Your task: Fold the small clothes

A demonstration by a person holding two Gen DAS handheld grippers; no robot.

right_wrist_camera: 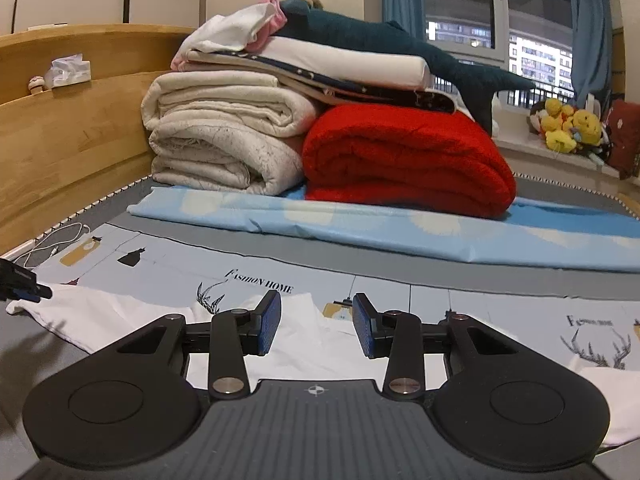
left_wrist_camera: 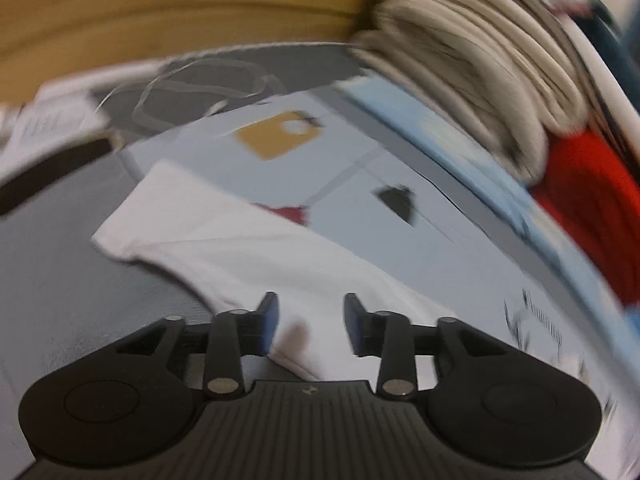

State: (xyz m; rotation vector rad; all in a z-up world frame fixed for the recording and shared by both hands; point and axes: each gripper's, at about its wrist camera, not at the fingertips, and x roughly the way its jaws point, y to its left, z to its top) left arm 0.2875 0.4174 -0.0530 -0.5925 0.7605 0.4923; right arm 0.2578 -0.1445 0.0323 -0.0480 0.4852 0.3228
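A small white garment [left_wrist_camera: 224, 240] lies flat on the printed grey sheet [left_wrist_camera: 352, 160]. The left wrist view is motion-blurred. My left gripper [left_wrist_camera: 310, 324] is open and empty, low over the garment's near edge. In the right wrist view the same white garment [right_wrist_camera: 312, 344] spreads under and in front of my right gripper [right_wrist_camera: 316, 326], which is open and empty just above it. The tip of the left gripper [right_wrist_camera: 24, 282] shows at the far left, at the garment's left corner.
A stack of folded cream blankets [right_wrist_camera: 224, 140], a red blanket [right_wrist_camera: 408, 160] and more bedding sits on a light blue sheet [right_wrist_camera: 400, 228] at the back. A wooden headboard [right_wrist_camera: 72, 128] runs along the left. A white cable [right_wrist_camera: 52, 246] lies near it.
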